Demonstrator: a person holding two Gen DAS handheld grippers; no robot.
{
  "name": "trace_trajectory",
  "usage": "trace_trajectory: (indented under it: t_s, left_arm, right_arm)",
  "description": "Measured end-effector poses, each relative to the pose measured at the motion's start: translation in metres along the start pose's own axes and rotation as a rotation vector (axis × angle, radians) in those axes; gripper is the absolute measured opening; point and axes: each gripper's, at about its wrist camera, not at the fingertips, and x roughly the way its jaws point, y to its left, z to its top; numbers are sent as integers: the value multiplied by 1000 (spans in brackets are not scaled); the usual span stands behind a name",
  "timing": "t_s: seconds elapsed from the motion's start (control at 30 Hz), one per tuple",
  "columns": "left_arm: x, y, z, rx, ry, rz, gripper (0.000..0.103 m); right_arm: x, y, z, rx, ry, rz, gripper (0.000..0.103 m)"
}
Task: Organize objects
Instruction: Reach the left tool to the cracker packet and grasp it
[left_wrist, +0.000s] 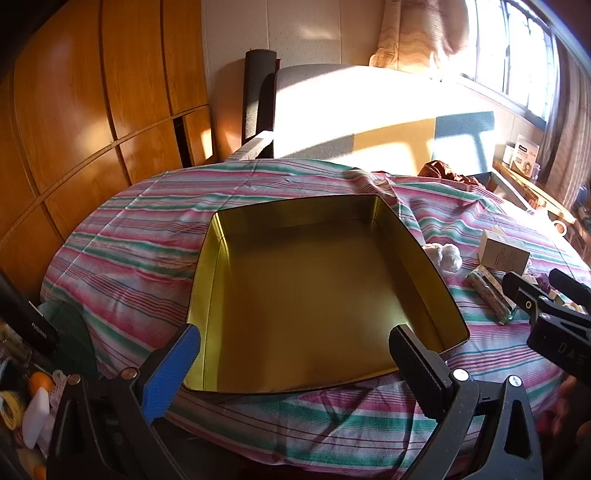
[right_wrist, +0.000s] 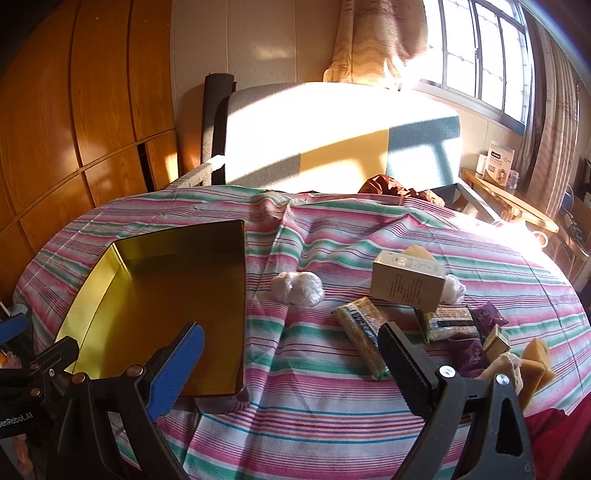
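Over the striped cloth (left_wrist: 129, 236), from the left wrist view: hovering above the near rim of the tin (left_wrist: 325, 288), left gripper (left_wrist: 295, 354) with jaws spread wide, pinching nothing. Sitting empty, gold inside, walls upright. Lying to the right of the tin, apart from it: a white wad (left_wrist: 445, 256), a box (left_wrist: 504, 253), a bar (left_wrist: 489, 297). Entering from the right edge, the right gripper (left_wrist: 546, 288), its jaw state hard to tell from here.

Across the same cloth, from the right wrist view: hanging between tin (right_wrist: 177, 295) and the scattered things, right gripper (right_wrist: 291, 354) with jaws spread, holding nothing. Resting just ahead of the black finger (right_wrist: 402, 363), the bar (right_wrist: 364, 332); further off, the box (right_wrist: 408, 282), white wad (right_wrist: 297, 288), a second bar (right_wrist: 448, 323), purple packets (right_wrist: 471, 352), yellow sponges (right_wrist: 535, 363).

Judging by looks: bar likely light, wrapper slick and crinkly, best taken across its narrow width near the middle. Box probably light, stiff cardboard, crushing under a hard squeeze; gripping across the short sides. Wad soft, yielding, needing a near-full close.
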Motion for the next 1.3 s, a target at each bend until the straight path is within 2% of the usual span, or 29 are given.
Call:
trace_trajectory:
  t_s: [0.17,0.3,0.47,0.57,0.7,0.87,0.97,1.03,1.17,1.3]
  left_arm:
    - [3,-29,9,78,8,-103,103]
    - [7,-55,20,100,32,-243,103]
    - [14,-102,37,176,59,-355,103]
    - [21,-139,45,242,99,-429,103]
    - [47,-187,50,271,206,-514,103]
    - [88,-242,48,310,324,-497,103]
    - [115,-262,46,310,356,-419,103]
    - [132,-266,49,258,399,-405,103]
    - [157,-271,56,168,417,-340,103]
    - [177,-274,51,141,457,-295,101]
  right_arm:
    - [-8,-48,-2,74,-6,-80,97]
    - [-20,-98,0,142,-23,-156,97]
    - [-38,-157,0,237,-54,-232,97]
    - [-48,-190,-4,300,-64,-257,97]
    - [-54,-222,-11,366,-69,-264,97]
    - [-52,-244,-24,430,-76,-229,97]
    - [-46,-252,-32,470,-68,-172,97]
    - [-47,-259,-36,508,-77,-128,97]
    - [-46,-274,-46,614,-97,-45,97]
    - [-45,-284,-52,695,-107,-31,97]
